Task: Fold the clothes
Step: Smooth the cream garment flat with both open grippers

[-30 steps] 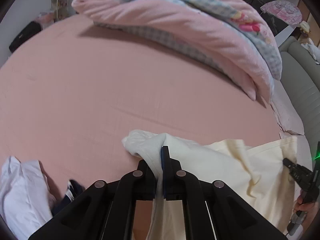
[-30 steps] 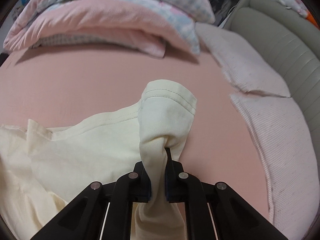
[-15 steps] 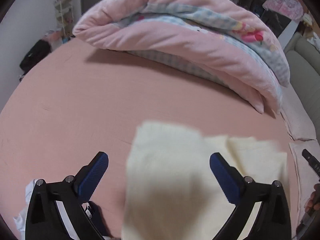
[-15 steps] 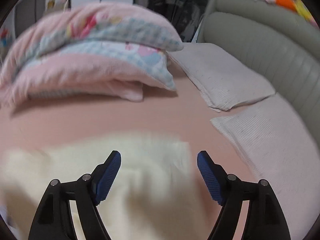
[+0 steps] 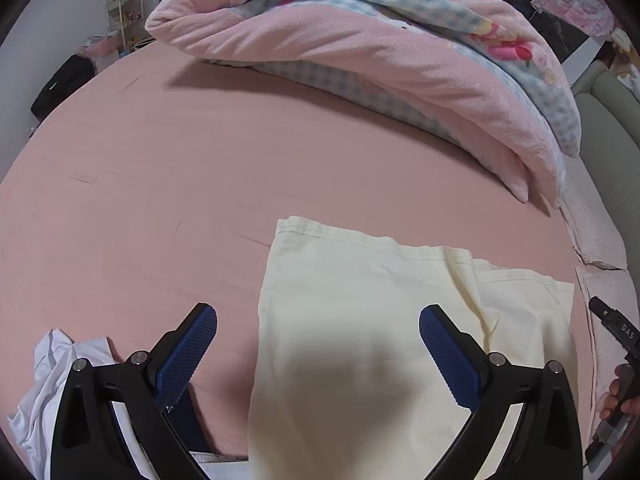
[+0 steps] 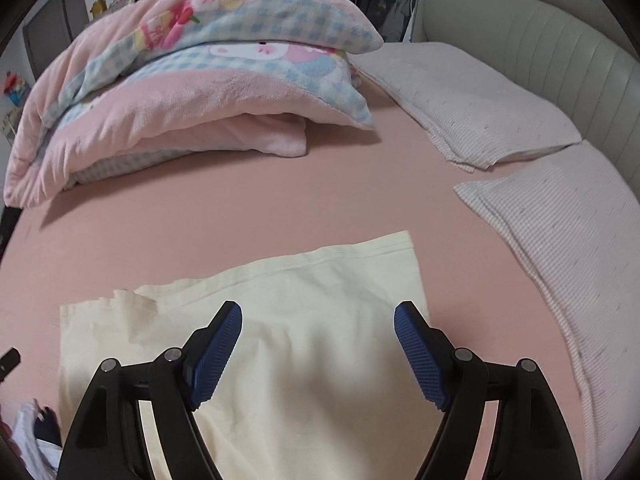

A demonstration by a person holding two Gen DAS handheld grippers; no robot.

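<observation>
The cream garment (image 5: 372, 320) lies flat on the pink bed sheet (image 5: 180, 184), near side of the bed, its hemmed edge facing the folded pink blanket (image 5: 360, 48) farther back. Left gripper (image 5: 318, 344) and right gripper (image 6: 318, 344) hover above it, jaws spread wide, holding nothing.

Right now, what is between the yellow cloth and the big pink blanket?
Nothing but bare pink sheet. The right wrist view shows it best: the yellow cloth lies flat in front, the blanket is heaped behind, and they do not touch.
</observation>
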